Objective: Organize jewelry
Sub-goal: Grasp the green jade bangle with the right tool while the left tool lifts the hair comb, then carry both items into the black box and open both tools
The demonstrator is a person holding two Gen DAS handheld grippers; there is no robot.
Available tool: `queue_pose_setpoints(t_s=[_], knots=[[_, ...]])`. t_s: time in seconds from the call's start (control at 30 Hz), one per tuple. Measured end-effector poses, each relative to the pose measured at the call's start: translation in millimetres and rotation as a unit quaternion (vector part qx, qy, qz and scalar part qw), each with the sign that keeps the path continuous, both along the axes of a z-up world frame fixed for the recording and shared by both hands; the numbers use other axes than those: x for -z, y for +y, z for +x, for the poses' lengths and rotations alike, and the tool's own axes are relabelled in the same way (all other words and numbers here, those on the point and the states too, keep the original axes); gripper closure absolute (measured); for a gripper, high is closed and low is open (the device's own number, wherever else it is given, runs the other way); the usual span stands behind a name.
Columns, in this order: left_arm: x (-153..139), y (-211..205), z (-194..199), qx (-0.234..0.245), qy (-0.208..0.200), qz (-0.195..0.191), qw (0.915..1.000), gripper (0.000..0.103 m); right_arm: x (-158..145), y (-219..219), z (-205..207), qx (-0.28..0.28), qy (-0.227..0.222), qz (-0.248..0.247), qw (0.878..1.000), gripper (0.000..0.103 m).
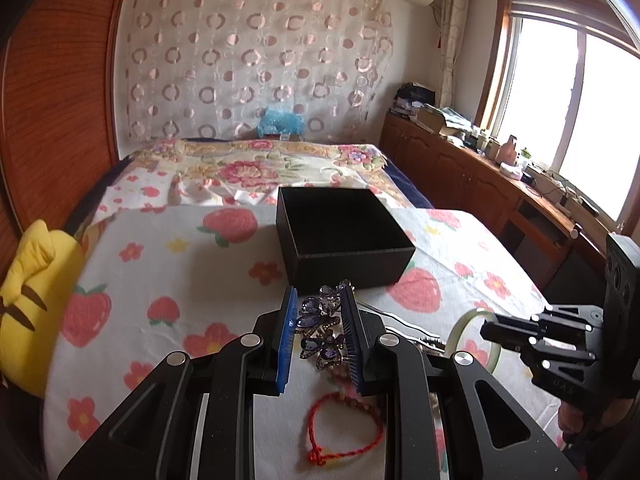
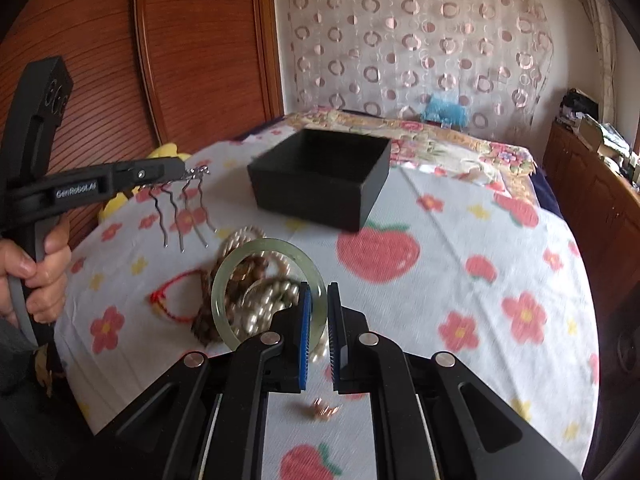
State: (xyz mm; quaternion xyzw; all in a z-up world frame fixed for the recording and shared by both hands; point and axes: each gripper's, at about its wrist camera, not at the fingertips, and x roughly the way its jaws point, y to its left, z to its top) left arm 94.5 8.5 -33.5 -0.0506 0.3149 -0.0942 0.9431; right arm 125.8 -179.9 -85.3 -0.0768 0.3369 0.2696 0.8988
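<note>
Left gripper (image 1: 318, 330) clamped on purple butterfly hair comb (image 1: 320, 328); right gripper (image 2: 318, 334) pinching pale green bangle (image 2: 266, 294). Beyond, black box (image 1: 344, 240) apparently empty. Beads (image 2: 256, 276), red cord bracelet (image 1: 340, 432) unsorted on cloth.

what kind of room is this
Most likely a home bedroom: a bed under a floral quilt, a patterned curtain on the wall behind it, and wooden cabinets below a window.

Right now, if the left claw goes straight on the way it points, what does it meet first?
Probably the black box: it stands open just ahead of the left claw, which holds a purple hair comb. Depth is uncertain.
</note>
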Motion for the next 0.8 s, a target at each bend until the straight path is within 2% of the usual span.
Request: queue_pose_setpoints(t_s=[0.23, 0.53, 0.8], knots=[[-6, -3, 21, 0.006, -0.012, 0.011, 0.9999, 0.082, -9, -6, 25, 0.011, -0.010, 0.005, 1.000, 0.094], [-15, -10, 74, 0.008, -0.024, 0.026, 0.9993, 0.082, -28, -16, 62, 0.025, -0.024, 0.009, 0.999, 0.094], [1, -11, 131, 0.000, -0.004, 0.036, 0.9993, 0.082, -40, -8, 102, 0.017, -0.033, 0.007, 0.999, 0.094]])
